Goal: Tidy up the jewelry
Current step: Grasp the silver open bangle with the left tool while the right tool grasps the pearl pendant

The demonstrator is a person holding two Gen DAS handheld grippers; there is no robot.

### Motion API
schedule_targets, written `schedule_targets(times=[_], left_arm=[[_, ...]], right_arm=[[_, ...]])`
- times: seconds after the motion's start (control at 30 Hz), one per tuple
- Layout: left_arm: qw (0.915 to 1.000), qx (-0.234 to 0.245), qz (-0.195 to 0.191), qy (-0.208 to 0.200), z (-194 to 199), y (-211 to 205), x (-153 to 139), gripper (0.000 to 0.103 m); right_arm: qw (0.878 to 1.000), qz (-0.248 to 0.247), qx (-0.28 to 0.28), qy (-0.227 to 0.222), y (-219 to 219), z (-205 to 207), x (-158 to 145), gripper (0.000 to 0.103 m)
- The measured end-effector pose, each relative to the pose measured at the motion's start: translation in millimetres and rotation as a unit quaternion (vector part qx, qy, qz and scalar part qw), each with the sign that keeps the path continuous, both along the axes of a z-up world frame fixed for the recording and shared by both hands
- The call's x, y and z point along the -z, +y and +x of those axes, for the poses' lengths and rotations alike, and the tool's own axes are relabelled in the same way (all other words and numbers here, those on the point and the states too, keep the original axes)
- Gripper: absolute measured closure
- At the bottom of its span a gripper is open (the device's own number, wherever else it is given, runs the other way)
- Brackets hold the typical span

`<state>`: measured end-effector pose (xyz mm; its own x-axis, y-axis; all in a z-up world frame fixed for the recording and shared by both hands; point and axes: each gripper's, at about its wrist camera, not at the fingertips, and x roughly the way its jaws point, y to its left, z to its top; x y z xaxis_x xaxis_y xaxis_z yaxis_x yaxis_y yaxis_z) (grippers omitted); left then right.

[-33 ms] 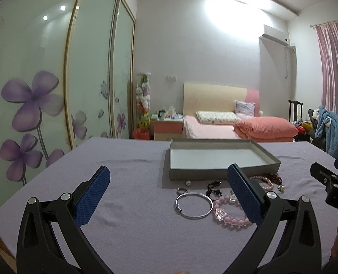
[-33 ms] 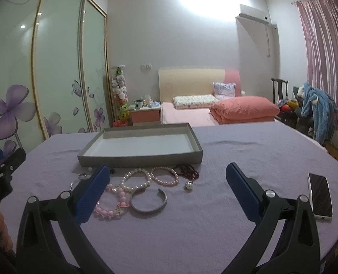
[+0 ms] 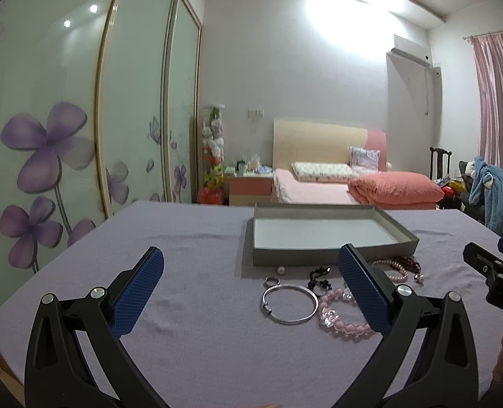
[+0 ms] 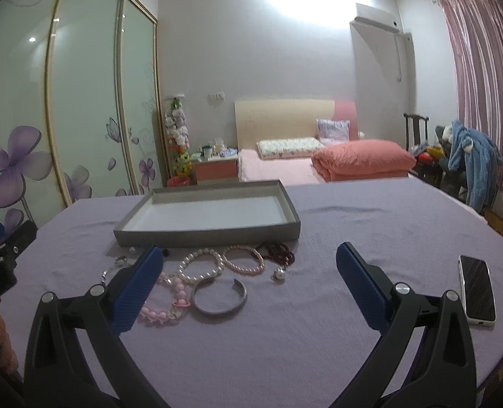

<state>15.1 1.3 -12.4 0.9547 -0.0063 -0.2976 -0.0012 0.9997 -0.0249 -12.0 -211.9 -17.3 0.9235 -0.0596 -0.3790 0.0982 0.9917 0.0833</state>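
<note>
On the table (image 4: 353, 238), just in front of the empty grey tray (image 4: 210, 234), the jewelry lies bunched: silver bangle (image 3: 290, 303), pink bead bracelet (image 3: 340, 319), pearl bracelet (image 4: 200, 265), grey cuff (image 4: 219, 297). Left tool (image 3: 251, 292) and right tool (image 4: 248, 289) both gape, holding nothing. Risk: your pads snag neighbouring strands (pieces touch), dragging several along.

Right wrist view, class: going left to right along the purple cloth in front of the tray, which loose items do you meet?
Pink bead bracelet → grey open cuff bangle → pearl pendant → phone.
</note>
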Motion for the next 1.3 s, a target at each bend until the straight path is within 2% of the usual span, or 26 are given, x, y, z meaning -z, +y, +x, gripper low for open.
schedule_targets(times=[0.13, 0.27, 0.47, 0.53, 0.57, 0.63, 0.7, 0.93, 1.03, 1.3], left_arm=[[0.9991, 0.011, -0.009, 0.040, 15, 9, 5, 0.002], [0.9965, 0.020, 0.005, 0.081, 29, 11, 10, 0.002], [0.9899, 0.036, 0.018, 0.136, 51, 12, 24, 0.002], [0.9878, 0.039, 0.019, 0.149, 57, 12, 29, 0.002], [0.9868, 0.041, 0.019, 0.156, 60, 12, 30, 0.002], [0.9847, 0.045, 0.020, 0.167, 65, 12, 34, 0.002], [0.9827, 0.051, 0.024, 0.177, 70, 10, 37, 0.002], [0.9757, 0.064, 0.043, 0.205, 86, 2, 46, 0.002], [0.9721, 0.069, 0.050, 0.219, 93, -3, 51, 0.002], [0.9553, 0.082, 0.058, 0.278, 112, -9, 70, 0.011]], right_arm=[[0.999, 0.000, 0.007, 0.041, -5, 16, 11, 0.004], [0.995, 0.006, 0.010, 0.098, -17, 39, 28, 0.006], [0.985, 0.005, 0.004, 0.174, -30, 76, 50, 0.032], [0.981, 0.010, 0.004, 0.193, -34, 89, 57, 0.046], [0.979, 0.015, 0.004, 0.204, -37, 96, 62, 0.049], [0.974, 0.032, 0.002, 0.226, -42, 108, 71, 0.061], [0.969, 0.039, 0.002, 0.246, -44, 118, 79, 0.066], [0.968, 0.000, -0.007, 0.249, -29, 131, 85, 0.077], [0.968, 0.001, -0.015, 0.249, -28, 134, 85, 0.088], [0.968, 0.025, -0.020, 0.248, -36, 134, 83, 0.088]])
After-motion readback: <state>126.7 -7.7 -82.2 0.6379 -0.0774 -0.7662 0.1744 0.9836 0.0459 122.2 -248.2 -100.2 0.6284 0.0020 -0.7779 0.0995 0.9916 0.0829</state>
